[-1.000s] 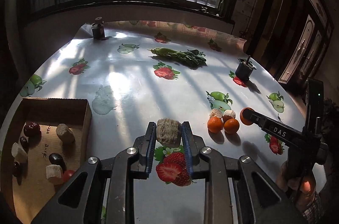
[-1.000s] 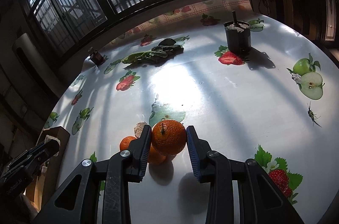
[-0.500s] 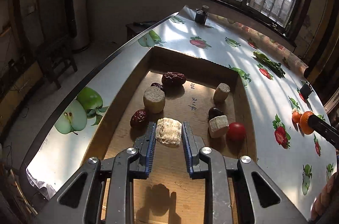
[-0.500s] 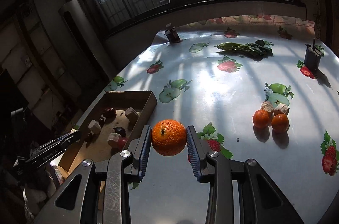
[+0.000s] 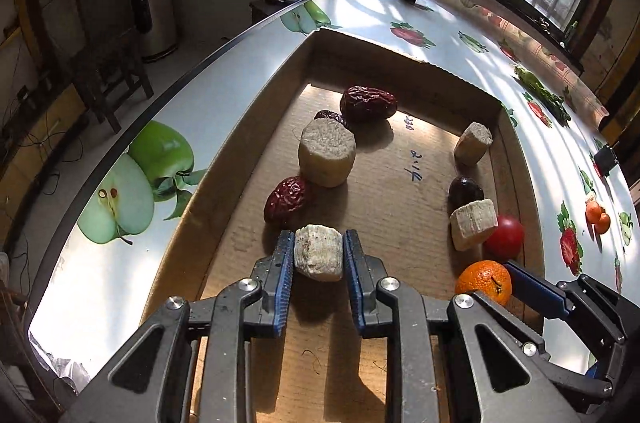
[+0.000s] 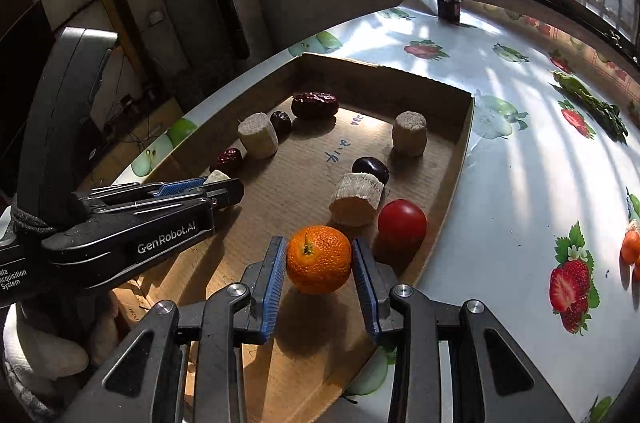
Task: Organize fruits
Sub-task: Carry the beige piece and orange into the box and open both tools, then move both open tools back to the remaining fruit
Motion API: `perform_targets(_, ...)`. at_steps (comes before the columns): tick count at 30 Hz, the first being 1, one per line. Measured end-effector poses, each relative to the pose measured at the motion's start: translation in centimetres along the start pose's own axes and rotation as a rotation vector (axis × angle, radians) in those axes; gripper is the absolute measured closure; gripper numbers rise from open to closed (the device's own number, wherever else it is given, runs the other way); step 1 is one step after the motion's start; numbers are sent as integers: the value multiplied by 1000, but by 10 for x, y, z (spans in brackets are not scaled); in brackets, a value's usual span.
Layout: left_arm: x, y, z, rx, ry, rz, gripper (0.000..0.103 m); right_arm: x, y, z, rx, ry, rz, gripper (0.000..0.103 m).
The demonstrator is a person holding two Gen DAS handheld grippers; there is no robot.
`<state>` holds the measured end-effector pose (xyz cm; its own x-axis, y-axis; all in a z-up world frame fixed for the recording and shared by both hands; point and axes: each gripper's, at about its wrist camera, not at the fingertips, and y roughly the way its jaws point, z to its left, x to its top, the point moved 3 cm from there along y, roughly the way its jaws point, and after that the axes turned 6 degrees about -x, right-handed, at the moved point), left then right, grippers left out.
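Note:
My left gripper (image 5: 318, 255) is shut on a pale fibrous chunk (image 5: 319, 258) and holds it low over the cardboard box (image 5: 404, 183), near its left side. My right gripper (image 6: 319, 259) is shut on an orange (image 6: 319, 259) over the box's near right part; the orange also shows in the left wrist view (image 5: 485, 281). In the box lie red dates (image 5: 368, 103), pale chunks (image 5: 326, 153), a dark plum (image 6: 370, 169) and a red tomato (image 6: 402, 225). The left gripper (image 6: 224, 189) shows in the right wrist view.
The box sits at the left end of a table covered with fruit-print cloth (image 6: 520, 151). More oranges (image 5: 597, 217) lie far right on the table. A leafy green bundle (image 6: 592, 103) and a small dark jar (image 6: 448, 5) stand farther back.
Both grippers have travelled from the table's right side to over the box, each still holding its piece. Both now sit lower, close above the box floor.

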<state>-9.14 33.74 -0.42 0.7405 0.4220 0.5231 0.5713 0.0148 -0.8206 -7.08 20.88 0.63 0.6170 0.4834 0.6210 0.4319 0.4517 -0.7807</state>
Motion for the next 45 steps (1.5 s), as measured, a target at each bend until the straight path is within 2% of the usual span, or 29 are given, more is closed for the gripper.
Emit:
perform_targets(5, 1, -4, 5, -29, -32, -13, 78, 1, 9, 1, -2, -5, 8, 65)
perform_targets(10, 2, -24, 7, -48, -55, -63, 67, 1, 7, 2, 8, 5, 2, 62)
perform_targets(12, 2, -35, 5, -45, -52, -94, 58, 2, 0, 1, 14, 17, -17, 49)
perform_targets(14, 1, -47, 0, -41, -45, -125, 53, 4, -12, 0, 20, 27, -48, 40)
perform_targets(16, -1, -57, -5, -28, -32, -152, 47, 5, -24, -3, 13, 32, -77, 39)
perform_targets(21, -8, -86, -35, 50, 71, -251, 16, -5, -61, -25, -34, 110, -139, 38)
perform_targets(25, -19, -103, -65, 43, 150, -289, 15, -21, -84, -53, -39, 226, -179, 35)
perform_targets(31, -34, -114, -105, 107, 260, -320, 15, -43, -104, -83, -88, 287, -181, 34)
perform_targets(45, -52, -121, -138, 107, 325, -309, 15, -70, -140, -113, -139, 308, -227, 32)
